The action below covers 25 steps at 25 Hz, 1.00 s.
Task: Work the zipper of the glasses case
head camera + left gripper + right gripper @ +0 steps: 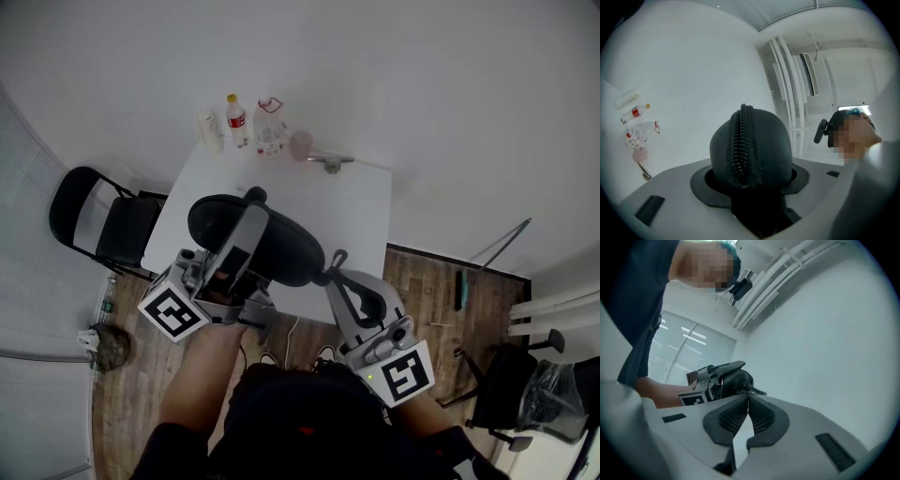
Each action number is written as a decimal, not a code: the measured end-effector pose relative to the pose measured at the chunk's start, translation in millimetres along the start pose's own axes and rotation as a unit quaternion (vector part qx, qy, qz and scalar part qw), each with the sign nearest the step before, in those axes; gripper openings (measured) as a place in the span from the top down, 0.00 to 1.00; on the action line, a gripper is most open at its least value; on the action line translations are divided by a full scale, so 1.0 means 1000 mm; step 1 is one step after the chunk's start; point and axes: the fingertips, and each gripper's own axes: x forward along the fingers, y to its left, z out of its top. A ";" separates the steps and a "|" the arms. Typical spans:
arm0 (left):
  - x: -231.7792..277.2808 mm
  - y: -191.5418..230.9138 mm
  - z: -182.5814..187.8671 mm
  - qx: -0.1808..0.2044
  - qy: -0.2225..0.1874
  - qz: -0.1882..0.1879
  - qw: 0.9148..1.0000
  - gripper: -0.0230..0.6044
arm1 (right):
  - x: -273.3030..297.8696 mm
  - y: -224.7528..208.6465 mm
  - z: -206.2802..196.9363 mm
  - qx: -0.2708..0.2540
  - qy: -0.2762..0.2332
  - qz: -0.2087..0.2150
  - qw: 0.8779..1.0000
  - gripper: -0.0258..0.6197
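Wooden floor around and below everything in the head view. On it, a white desk stretching toward 12 o'clock. Black folding chair just beside the desk at its 9 o'clock side.

Black glasses case held up in the air over the desk's 6 o'clock end, long axis lying roughly from 10 to 4 o'clock. Left gripper coming in from 7 o'clock, jaws spread wide and clamped around the case's body; in the left gripper view, rounded end of the case wedged between the two jaws. Right gripper at the case's 4 o'clock end, jaws closed tight together.

Small group of bottles upright at the desk's 11 o'clock corner, well apart from the case.

Zipper running up the middle of the case, teeth closed along the stretch facing the left gripper's camera. Thin zipper pull pinched at the tips of the right gripper's jaws, poking out toward 3 o'clock in the right gripper view.
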 end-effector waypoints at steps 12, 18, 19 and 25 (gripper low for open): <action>0.001 0.001 -0.026 -0.045 0.118 -0.049 0.991 0.55 | -0.002 0.005 0.006 -0.083 0.007 0.034 0.996 0.93; -0.011 -0.010 -0.042 -0.048 0.170 -0.066 0.982 0.55 | -0.013 0.022 0.004 -0.090 0.017 0.052 0.994 0.93; -0.011 -0.010 -0.043 -0.045 0.176 -0.066 0.981 0.55 | -0.013 0.022 0.003 -0.092 0.021 0.054 0.994 0.93; -0.014 -0.016 -0.060 -0.031 0.258 -0.089 0.962 0.55 | -0.015 0.029 -0.002 -0.123 0.028 0.080 0.989 0.93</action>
